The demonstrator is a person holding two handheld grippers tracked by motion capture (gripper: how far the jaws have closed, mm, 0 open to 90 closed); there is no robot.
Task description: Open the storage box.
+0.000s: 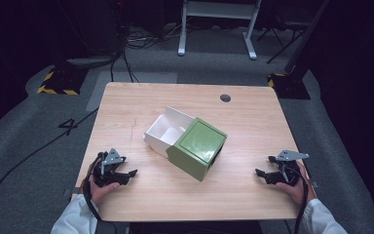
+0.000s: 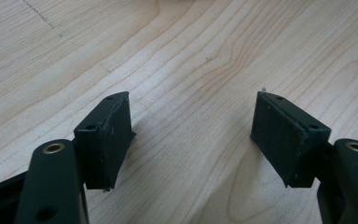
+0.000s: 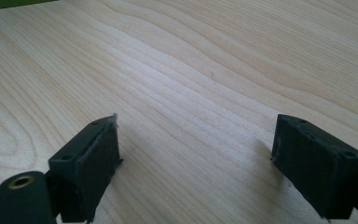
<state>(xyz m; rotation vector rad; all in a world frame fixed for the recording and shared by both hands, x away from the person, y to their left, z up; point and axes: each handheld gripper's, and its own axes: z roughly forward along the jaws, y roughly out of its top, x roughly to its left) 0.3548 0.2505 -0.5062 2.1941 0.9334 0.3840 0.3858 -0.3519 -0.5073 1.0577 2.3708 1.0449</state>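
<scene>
Nothing's really kicked off yet as far as I can tell. One wooden worktop [image 1: 126, 105], and mid-worktop sits one green box [image 1: 197, 147] with its white inner tray [image 1: 168, 130] slid partway out toward the far-left. Two grippers: left gripper [image 1: 130, 173] near the front-left corner, right gripper [image 1: 260, 172] front-right, both with fingers [image 2: 109, 140] apart, holding nothing.

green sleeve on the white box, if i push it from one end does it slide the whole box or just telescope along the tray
The green sleeve covers only part of the white tray, so it would probably telescope first, then drag the tray. It looks like thin card, likely light and easily dented. Both sit flat on the table, so tipping seems unlikely.
</scene>
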